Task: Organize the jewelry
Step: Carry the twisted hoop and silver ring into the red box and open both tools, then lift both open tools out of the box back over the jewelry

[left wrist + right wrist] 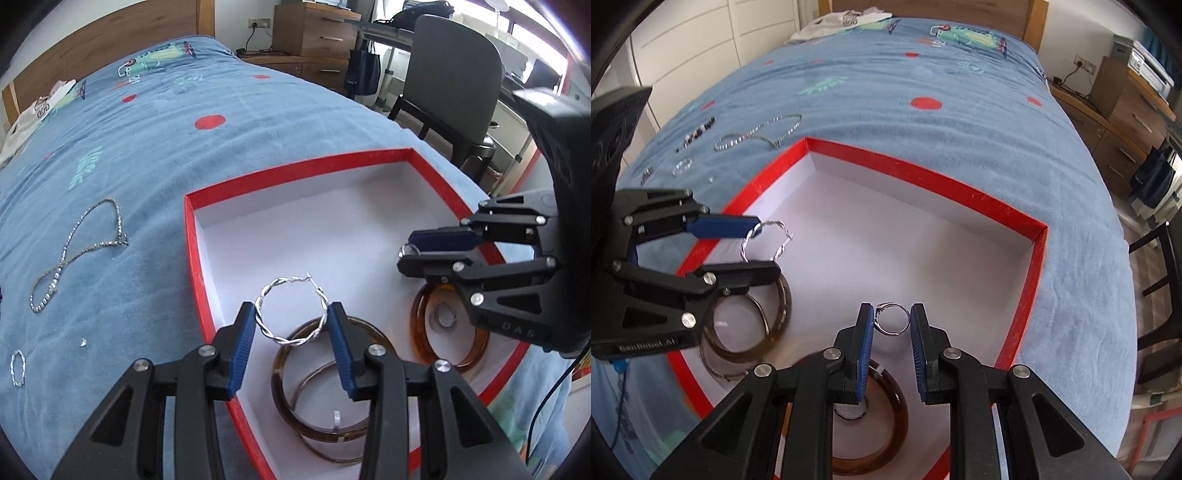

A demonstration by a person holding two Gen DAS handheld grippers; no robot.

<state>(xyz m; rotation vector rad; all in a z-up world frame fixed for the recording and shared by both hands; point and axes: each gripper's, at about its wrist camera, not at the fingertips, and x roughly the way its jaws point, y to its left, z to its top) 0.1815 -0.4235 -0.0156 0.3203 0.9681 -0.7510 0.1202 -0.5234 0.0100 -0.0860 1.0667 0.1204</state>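
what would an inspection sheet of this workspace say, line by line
Surface: blue patterned bedspread, bearing a red-rimmed white shallow box.
Job's things: brown translucent bangles in the box; silver chain necklace and small silver ring on the bedspread.
Clutter: white clothing by the headboard.
Grippers: left tool shut on a twisted silver hoop earring; right tool shut on a thin silver finger ring; both over the box.
Cables: black cable below the right tool.
Surroundings: grey office chair, wooden drawer unit.

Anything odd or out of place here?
Nothing damaged. The silver chain necklace, a small twisted ring and a tiny loose piece lie outside the red box on the blanket.
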